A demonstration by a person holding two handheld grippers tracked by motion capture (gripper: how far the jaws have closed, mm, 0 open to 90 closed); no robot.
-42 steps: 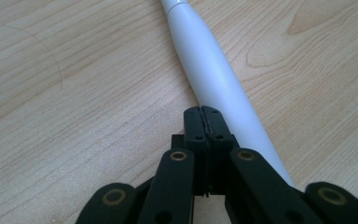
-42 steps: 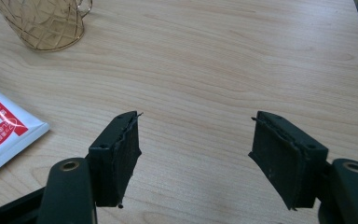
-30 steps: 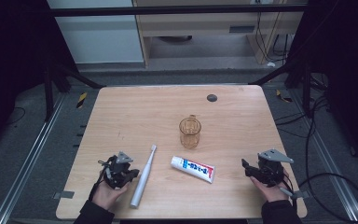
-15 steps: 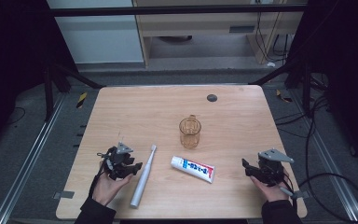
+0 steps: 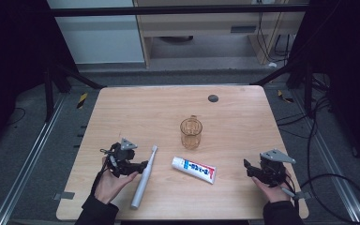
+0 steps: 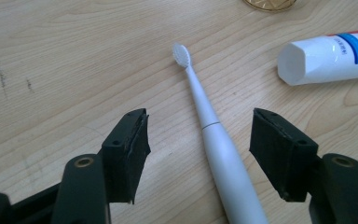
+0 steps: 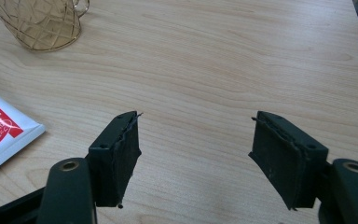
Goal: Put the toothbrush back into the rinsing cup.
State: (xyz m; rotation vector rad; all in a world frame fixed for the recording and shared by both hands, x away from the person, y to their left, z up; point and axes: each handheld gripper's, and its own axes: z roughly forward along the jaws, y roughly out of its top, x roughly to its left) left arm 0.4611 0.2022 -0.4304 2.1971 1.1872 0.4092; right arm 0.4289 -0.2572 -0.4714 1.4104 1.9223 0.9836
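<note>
A white electric toothbrush (image 5: 143, 177) (image 6: 214, 140) lies flat on the wooden table (image 5: 136, 112), bristle end pointing away. My left gripper (image 5: 140, 168) (image 6: 199, 154) hovers over its handle; its jaws have just been opening and stand wide on either side of the handle without touching it. A toothpaste tube (image 5: 194, 169) (image 6: 328, 57) (image 7: 0, 128) lies in the middle of the table's near half. Behind it stands an amber glass cup (image 5: 191, 132) (image 7: 39, 21) with a handle. My right gripper (image 5: 247, 168) (image 7: 196, 154) rests open at the near right, nothing between its jaws.
A small dark round spot (image 5: 213, 98) sits near the table's far edge. Bare wood stretches across the far half. Metal frame legs and cables lie on the floor around the table.
My left gripper has lifted and shifted right toward the toothbrush, and its jaws went from shut to wide open. The right gripper has stayed still.
</note>
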